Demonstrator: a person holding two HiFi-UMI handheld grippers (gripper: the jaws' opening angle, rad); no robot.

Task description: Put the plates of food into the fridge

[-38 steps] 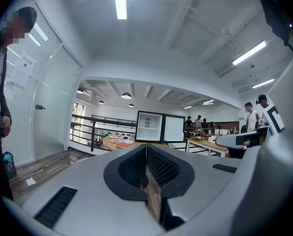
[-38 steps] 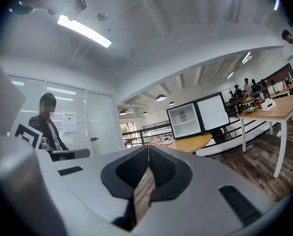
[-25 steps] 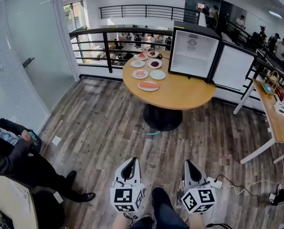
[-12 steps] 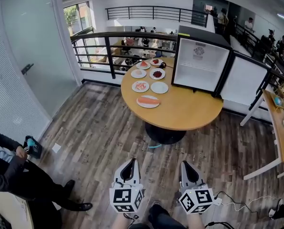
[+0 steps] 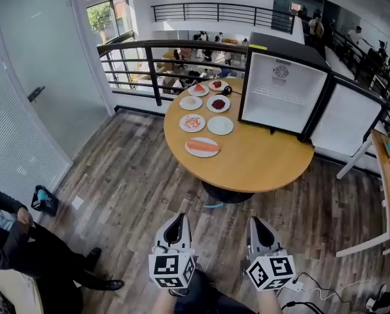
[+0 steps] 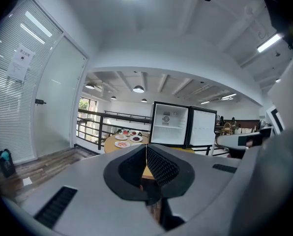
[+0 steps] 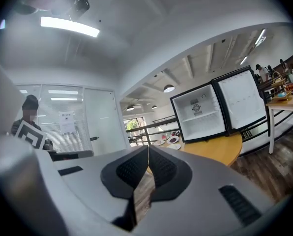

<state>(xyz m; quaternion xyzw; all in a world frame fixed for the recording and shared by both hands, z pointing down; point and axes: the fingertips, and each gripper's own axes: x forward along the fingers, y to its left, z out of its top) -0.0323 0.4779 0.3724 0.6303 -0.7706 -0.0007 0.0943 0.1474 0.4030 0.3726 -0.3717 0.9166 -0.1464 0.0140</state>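
**Head view.** Looking down on left tool (image 5: 180, 218) and right tool (image 5: 255, 222), held side by side low over the wooden floor (image 5: 136, 175). Both pinched fully shut on nothing. Well apart from the round worktop (image 5: 260, 162), with the plates of food (image 5: 202, 146) clustered on its far left part, just beside the open, empty-looking fridge (image 5: 283, 90). None inside yet.
- Likely trouble: tripping on the white cable (image 5: 293, 284) by the right foot, or bumping the worktop rim on arrival. Later, tipping a flat plate if pinched only at its edge.
- Cut off at the bottom: own legs (image 5: 205, 299).
- Too small to name: the food on the farthest plates.

**Left gripper view.** Left tool (image 6: 146, 146) with jaws pressed together, nothing between. Beyond the tip, plates of food (image 6: 122, 144) and fridge (image 6: 169, 130) far off. Near side of the worktop hidden behind the tool body.

**Right gripper view.** Same closed, empty state for right tool (image 7: 148, 149). Fridge (image 7: 200, 114) with its door swung wide and a few plates of food (image 7: 172, 140) showing at its left, the rest masked by the tool. Needing to open before any grasp, or else shoving a plate instead of taking it.
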